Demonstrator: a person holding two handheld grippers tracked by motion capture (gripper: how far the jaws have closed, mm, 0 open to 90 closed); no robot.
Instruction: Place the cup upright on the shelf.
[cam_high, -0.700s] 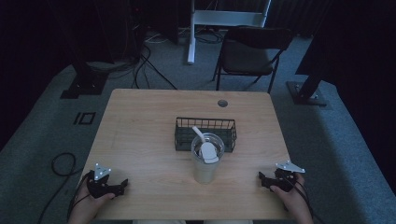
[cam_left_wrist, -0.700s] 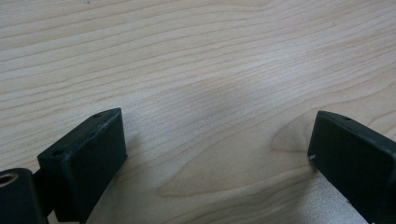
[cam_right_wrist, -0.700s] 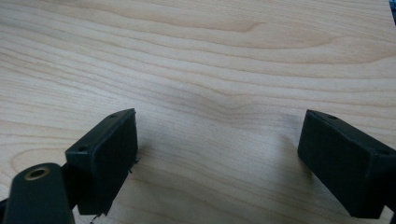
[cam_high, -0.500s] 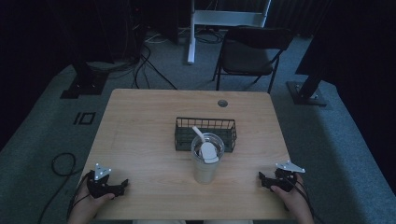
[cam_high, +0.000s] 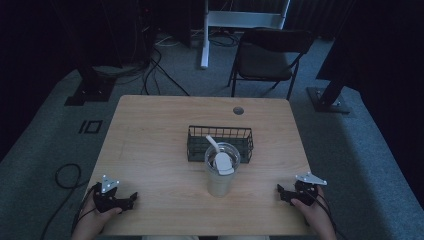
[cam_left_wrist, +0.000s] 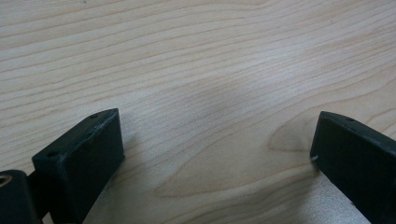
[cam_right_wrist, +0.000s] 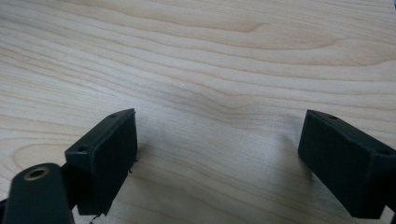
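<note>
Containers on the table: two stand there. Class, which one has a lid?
The clear cup, nearer the person, carries a lid with a white straw. The black wire basket behind it is open-topped.

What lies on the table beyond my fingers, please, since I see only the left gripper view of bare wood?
Observer: A clear plastic tumbler with a white lid and straw stands mid-table, toward the near edge.
Operator: Is anything behind it?
Observer: Yes, a black wire basket sits just beyond the tumbler.
Operator: And the other gripper?
Observer: The right gripper rests near the table's near right corner, its fingers wide apart over bare wood.
</note>
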